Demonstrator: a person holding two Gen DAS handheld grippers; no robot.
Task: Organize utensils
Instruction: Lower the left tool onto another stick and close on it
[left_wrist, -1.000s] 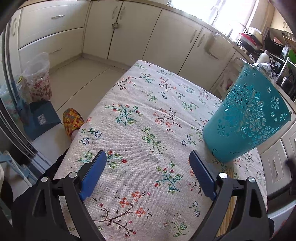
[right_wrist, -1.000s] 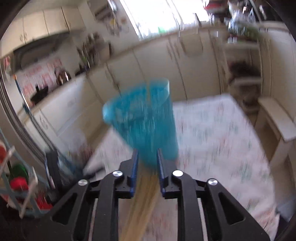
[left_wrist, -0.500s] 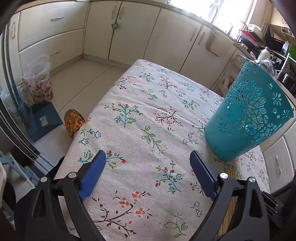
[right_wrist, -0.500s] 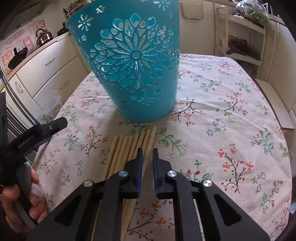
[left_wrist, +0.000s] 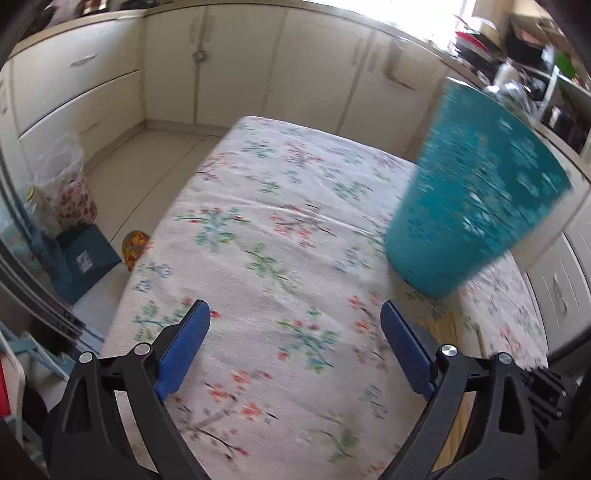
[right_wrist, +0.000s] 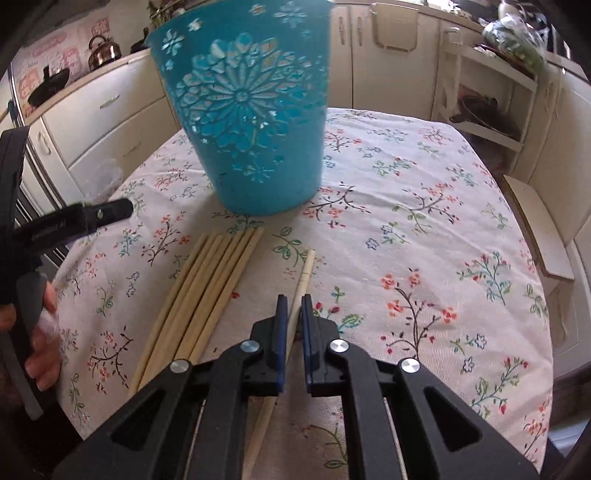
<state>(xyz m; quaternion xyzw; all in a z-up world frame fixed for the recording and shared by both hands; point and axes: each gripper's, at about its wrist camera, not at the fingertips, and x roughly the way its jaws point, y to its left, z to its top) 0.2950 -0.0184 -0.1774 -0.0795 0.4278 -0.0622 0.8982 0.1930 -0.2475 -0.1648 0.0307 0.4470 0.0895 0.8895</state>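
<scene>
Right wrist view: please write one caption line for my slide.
Right tongs closed on a single chopstick, beside a chopstick bundle before the teal basket.

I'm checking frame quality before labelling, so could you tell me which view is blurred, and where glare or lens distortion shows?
Left wrist view: motion-blurred throughout, the teal basket and tablecloth print smeared; window glare at the top right. Right wrist view: sharp, with the basket's cut-outs, the bundle of chopsticks and the single chopstick between the right gripper pads crisp. Both show fisheye bending and dark corners.
</scene>
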